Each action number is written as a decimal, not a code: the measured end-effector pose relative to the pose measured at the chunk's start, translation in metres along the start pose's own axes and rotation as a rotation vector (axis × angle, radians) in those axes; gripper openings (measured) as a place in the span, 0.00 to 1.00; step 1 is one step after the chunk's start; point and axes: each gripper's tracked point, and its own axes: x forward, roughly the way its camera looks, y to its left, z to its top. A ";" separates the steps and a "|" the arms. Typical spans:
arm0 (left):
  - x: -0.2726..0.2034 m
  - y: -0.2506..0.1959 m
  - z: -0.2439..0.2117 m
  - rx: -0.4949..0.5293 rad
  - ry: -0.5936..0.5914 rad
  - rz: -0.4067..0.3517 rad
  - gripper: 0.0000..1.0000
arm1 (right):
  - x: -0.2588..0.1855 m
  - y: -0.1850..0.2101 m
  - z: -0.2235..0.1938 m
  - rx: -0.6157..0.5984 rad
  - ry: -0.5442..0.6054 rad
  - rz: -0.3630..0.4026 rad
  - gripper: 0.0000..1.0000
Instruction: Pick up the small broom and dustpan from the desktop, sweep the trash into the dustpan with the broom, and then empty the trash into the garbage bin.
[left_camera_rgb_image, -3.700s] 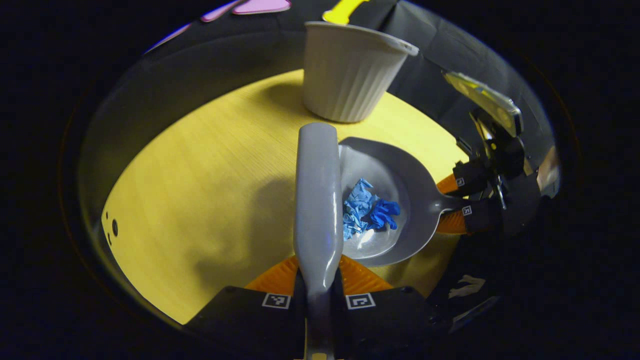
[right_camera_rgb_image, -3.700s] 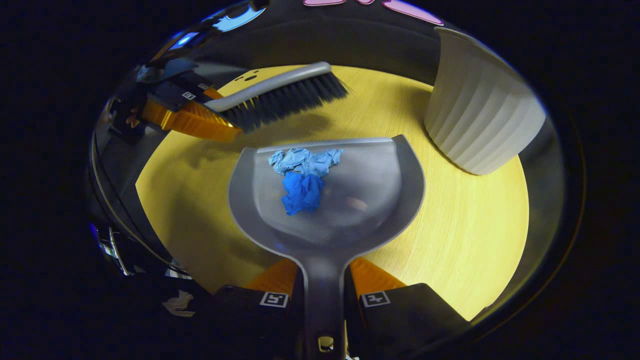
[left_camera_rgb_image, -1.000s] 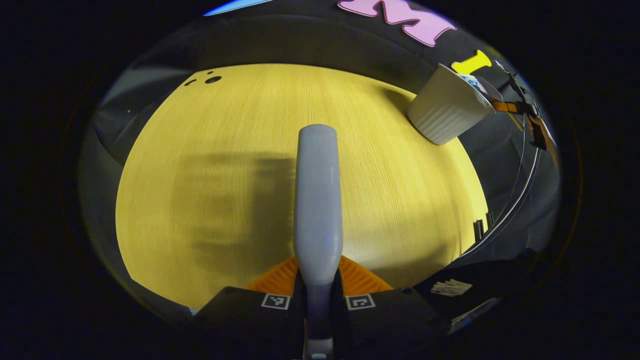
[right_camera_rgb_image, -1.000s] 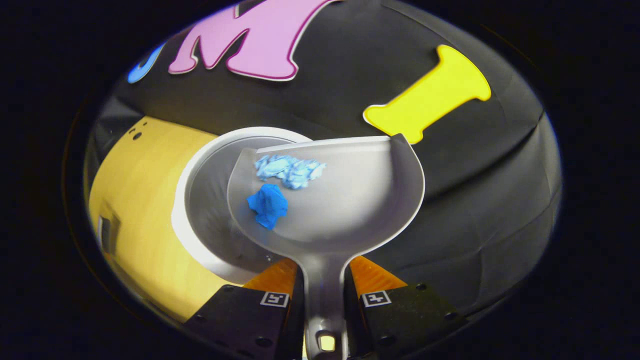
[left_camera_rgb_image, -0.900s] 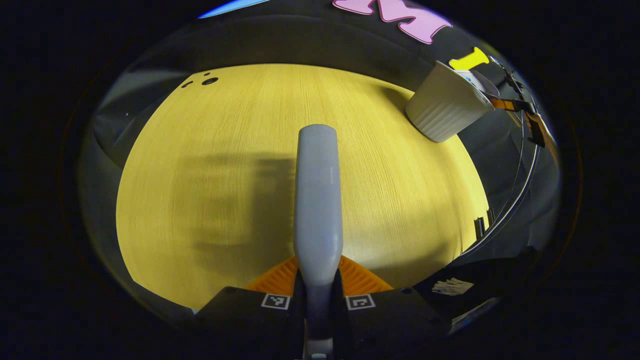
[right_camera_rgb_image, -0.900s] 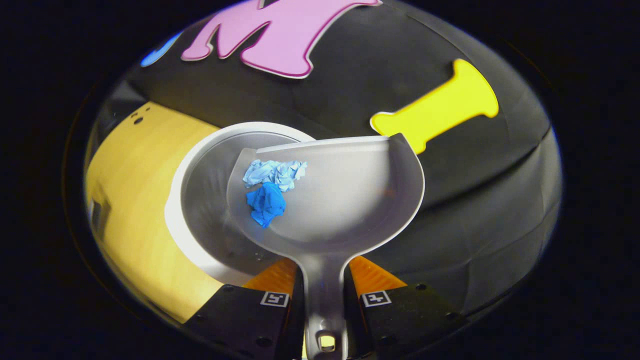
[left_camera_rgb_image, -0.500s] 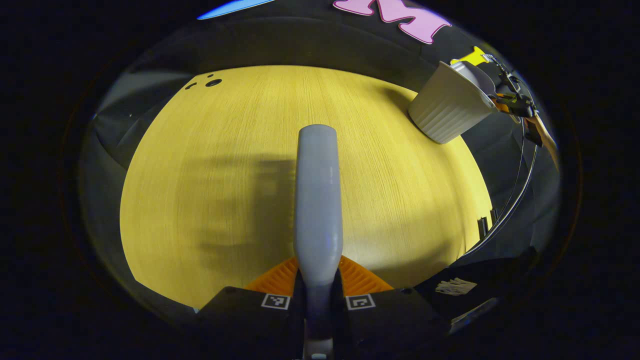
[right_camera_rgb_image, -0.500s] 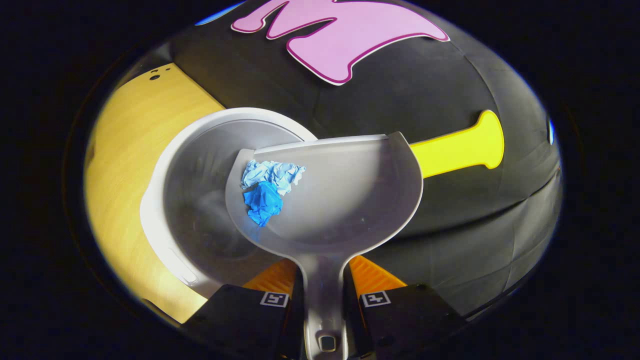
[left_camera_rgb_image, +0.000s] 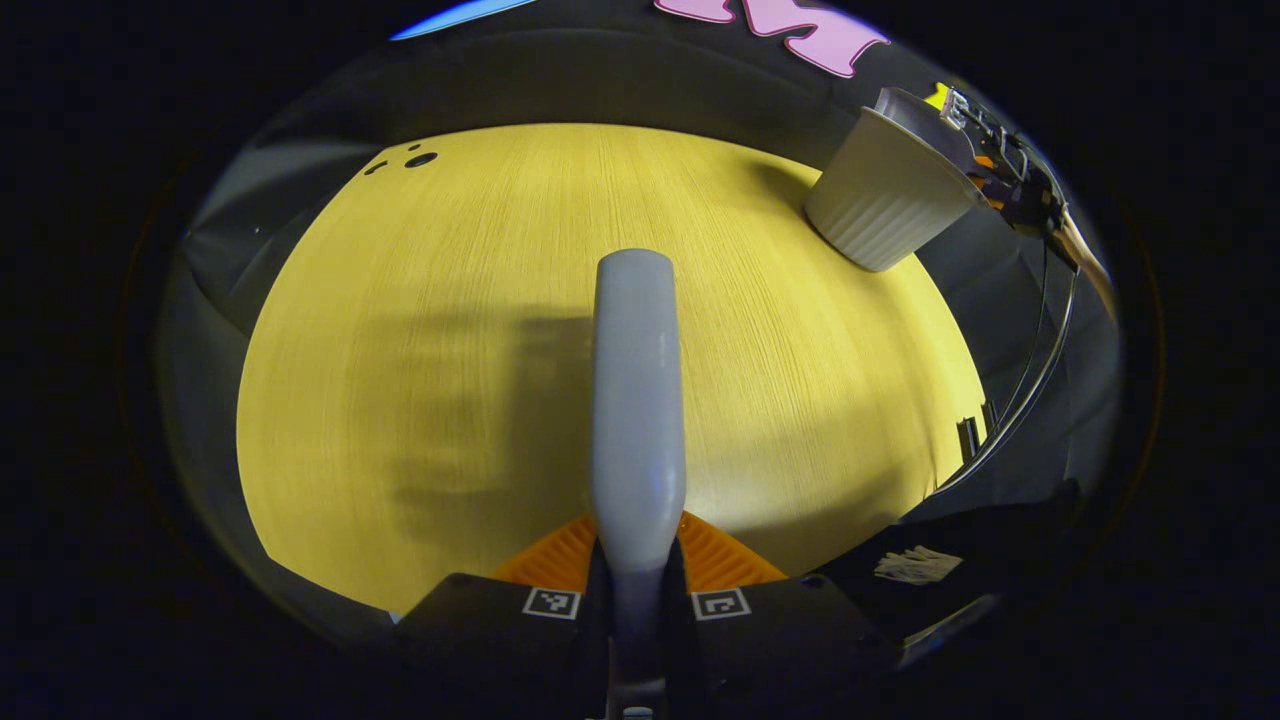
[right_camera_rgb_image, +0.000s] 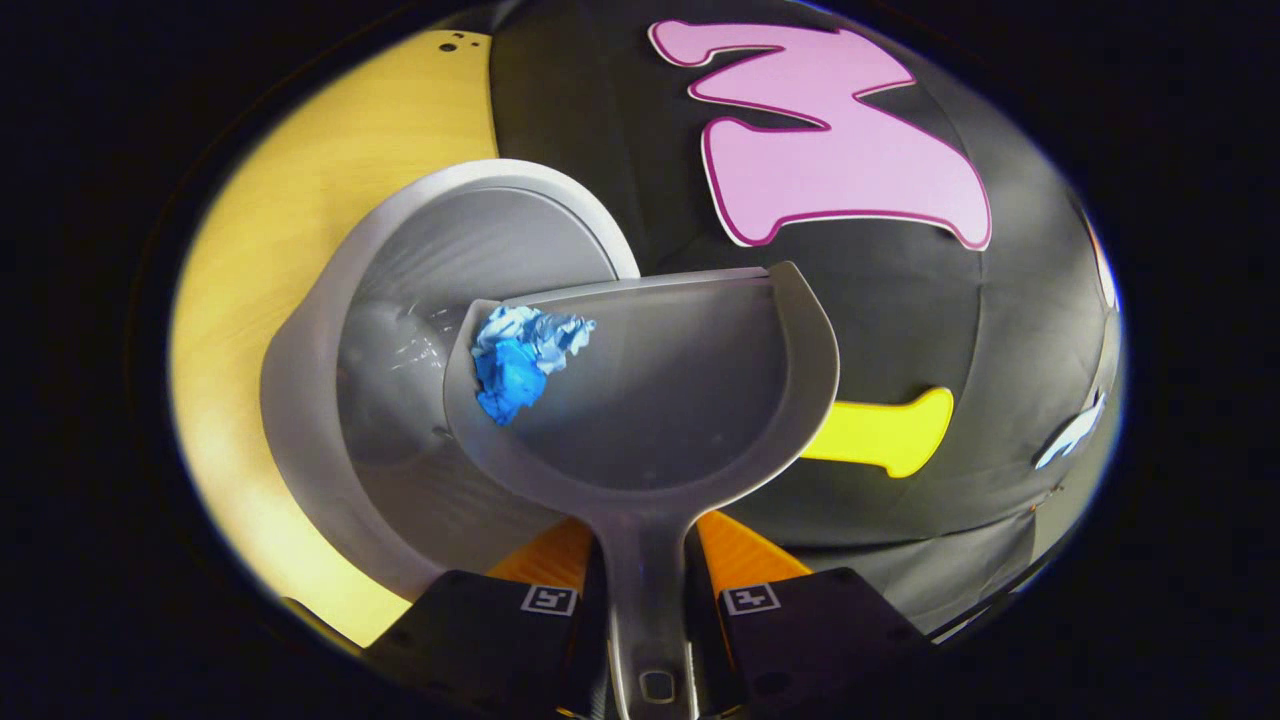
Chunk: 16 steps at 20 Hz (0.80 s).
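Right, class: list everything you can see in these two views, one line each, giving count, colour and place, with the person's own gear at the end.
Table: one, yellow wood-grain, under everything.
Bin: one, white, ribbed outside, at the table's far edge by the black cloth wall; open at the top.
Dustpan: one, grey, tilted over the bin's mouth.
Paper wads: two, light blue and dark blue, in the dustpan's corner above the bin.
Broom: one, grey handle, held above the table.
Left gripper: shut on the broom.
Right gripper: shut on the dustpan's handle.
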 end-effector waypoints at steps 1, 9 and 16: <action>0.000 0.000 0.000 0.000 0.001 0.002 0.29 | 0.001 -0.002 -0.005 -0.006 0.003 -0.005 0.37; -0.002 0.006 -0.002 0.038 0.012 0.012 0.26 | 0.000 -0.009 0.003 -0.118 0.021 -0.091 0.37; 0.000 0.006 -0.003 0.042 0.016 0.003 0.29 | 0.001 -0.009 0.000 -0.118 0.034 -0.086 0.37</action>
